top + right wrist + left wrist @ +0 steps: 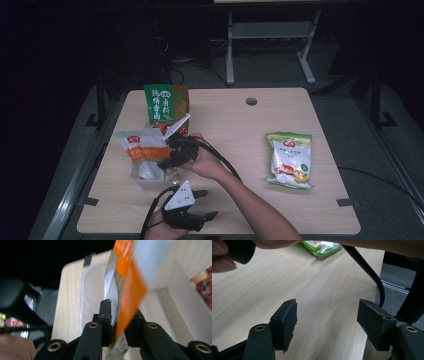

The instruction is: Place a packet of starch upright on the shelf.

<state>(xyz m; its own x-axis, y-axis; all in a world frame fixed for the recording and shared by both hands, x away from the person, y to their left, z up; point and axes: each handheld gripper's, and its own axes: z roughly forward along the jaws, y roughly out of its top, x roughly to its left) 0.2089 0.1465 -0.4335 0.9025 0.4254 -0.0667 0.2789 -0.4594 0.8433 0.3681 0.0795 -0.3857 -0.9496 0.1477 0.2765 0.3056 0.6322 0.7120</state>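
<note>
The right gripper [113, 322] has its fingers clamped on the edge of an orange and white packet [141, 146], which stands in a clear plastic tub [145, 181] at the tabletop's [240, 135] left. Just behind it stands a green and orange bag [165, 104] with Chinese writing. A green and white snack bag [291, 159] lies well apart, right. The left gripper [327, 320] hovers open near the front edge.

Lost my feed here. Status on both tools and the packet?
Right tool shut on the orange-and-white packet, held at the clear tub. Left tool open, empty, low over the table. Nothing in the way.
</note>
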